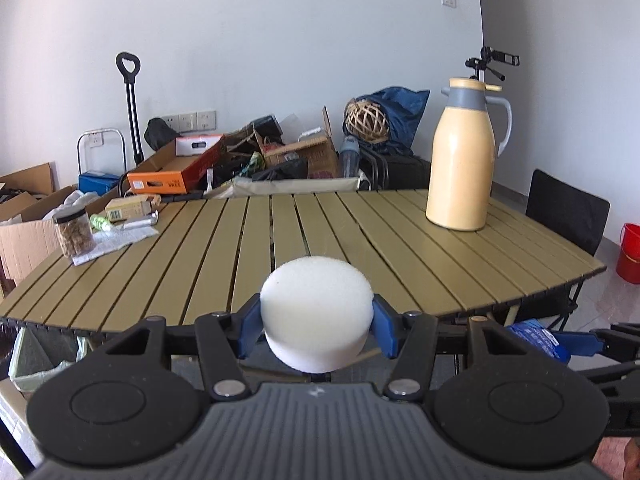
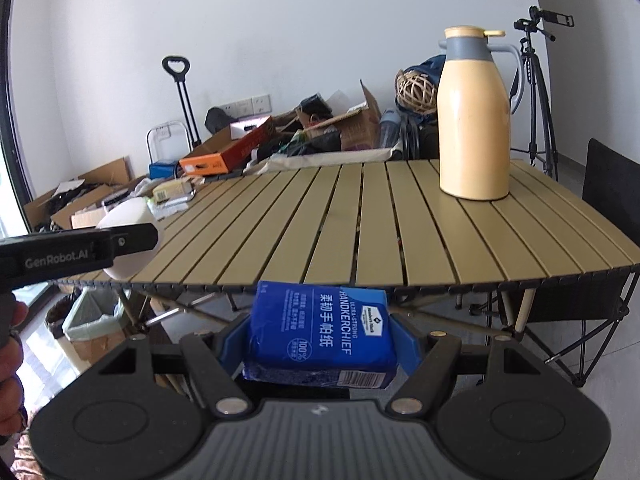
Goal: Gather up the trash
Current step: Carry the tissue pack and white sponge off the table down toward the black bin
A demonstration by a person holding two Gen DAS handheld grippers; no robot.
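Left gripper clamps a white foam puck, right gripper a blue tissue pack lying crosswise; the lined trash bin, lower left, lies nearer the left hand.

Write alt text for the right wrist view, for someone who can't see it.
The right tongs grip a blue handkerchief pack just short of a slatted table. A yellow thermos jug stands at the table's far right; the left tongs hold a white foam puck at left.
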